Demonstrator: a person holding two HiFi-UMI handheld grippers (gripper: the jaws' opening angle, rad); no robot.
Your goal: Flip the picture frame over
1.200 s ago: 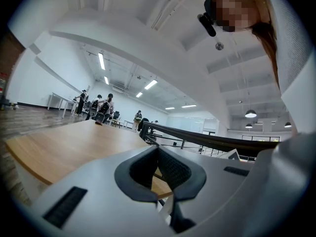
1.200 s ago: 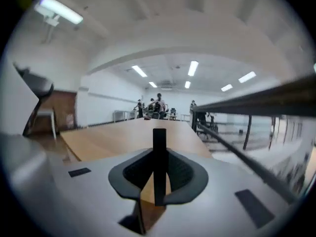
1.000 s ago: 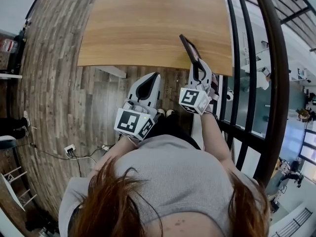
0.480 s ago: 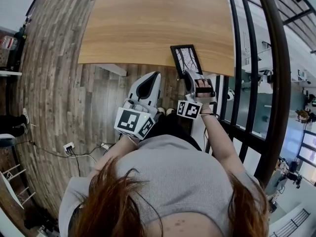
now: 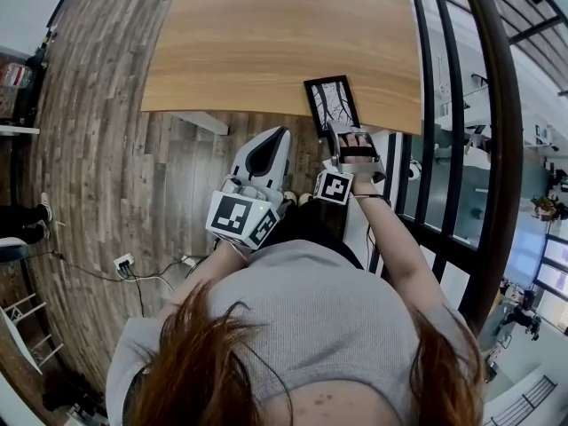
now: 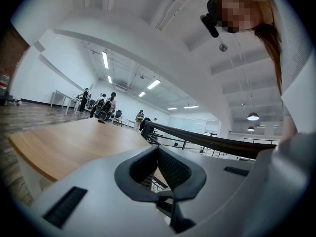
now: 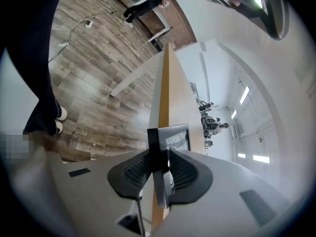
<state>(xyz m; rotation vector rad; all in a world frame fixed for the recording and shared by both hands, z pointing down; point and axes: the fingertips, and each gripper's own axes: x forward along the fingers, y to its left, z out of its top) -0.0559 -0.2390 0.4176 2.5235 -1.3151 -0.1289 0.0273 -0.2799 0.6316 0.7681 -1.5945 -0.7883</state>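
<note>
Right claw clamped on the near short edge of the picture frame; left claw closed on nothing, held short of the surface

Frame sits picture side up at the surface's near edge, toward its right corner; judged light, stiff and thin, with a glazed, breakable face, so grip the rim, not the glass; surface is smooth bare wood, likely slippery; plank floor below, black railing just right; distant people in an open hall.
</note>
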